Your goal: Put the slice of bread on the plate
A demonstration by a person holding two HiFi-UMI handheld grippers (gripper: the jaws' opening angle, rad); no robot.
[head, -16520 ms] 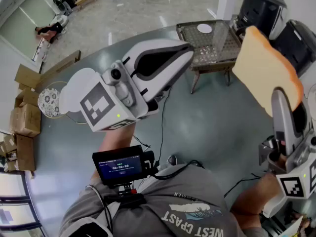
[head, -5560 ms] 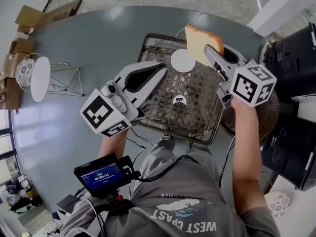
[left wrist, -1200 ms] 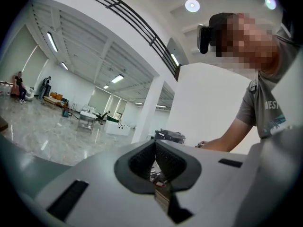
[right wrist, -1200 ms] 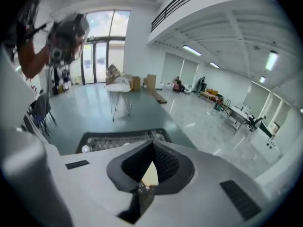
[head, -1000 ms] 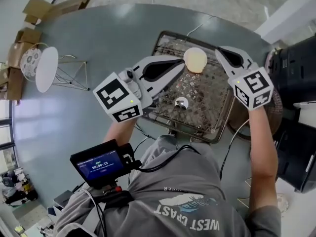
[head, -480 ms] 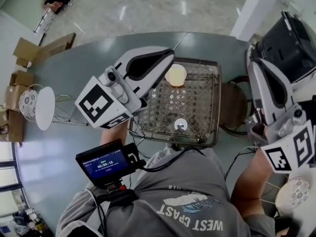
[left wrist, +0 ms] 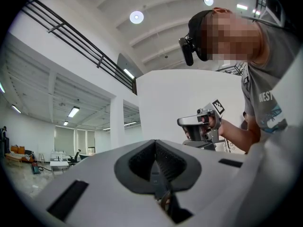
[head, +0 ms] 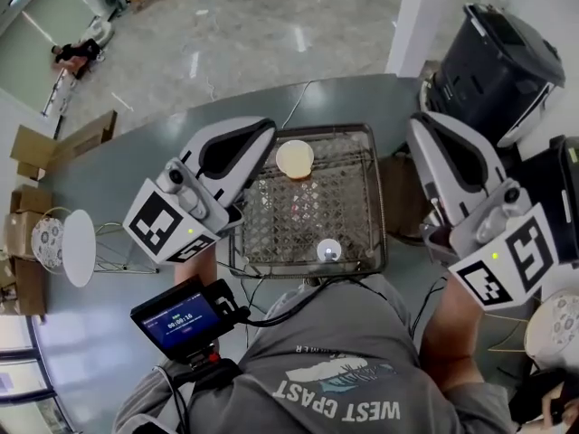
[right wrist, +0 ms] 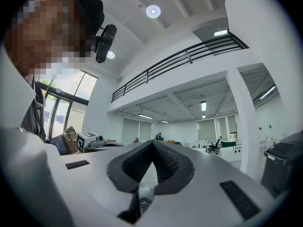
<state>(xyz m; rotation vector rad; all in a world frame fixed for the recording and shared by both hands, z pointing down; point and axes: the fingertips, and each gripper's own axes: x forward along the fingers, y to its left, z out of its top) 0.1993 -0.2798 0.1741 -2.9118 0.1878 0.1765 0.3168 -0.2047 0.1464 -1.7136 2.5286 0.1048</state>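
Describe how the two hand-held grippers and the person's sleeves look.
Both the left hand-held gripper and right hand-held gripper are white tapered shells with black ribbed recesses; each carries a white cube of black square markers. The person wears a grey short-sleeved T-shirt.

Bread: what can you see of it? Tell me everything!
The bread looks pale cream, with a browner crust on its near edge. It lies flat on the round plate, nearly covering it, at the far side of the wire tray. Nothing else touches it. It shows too small for more.
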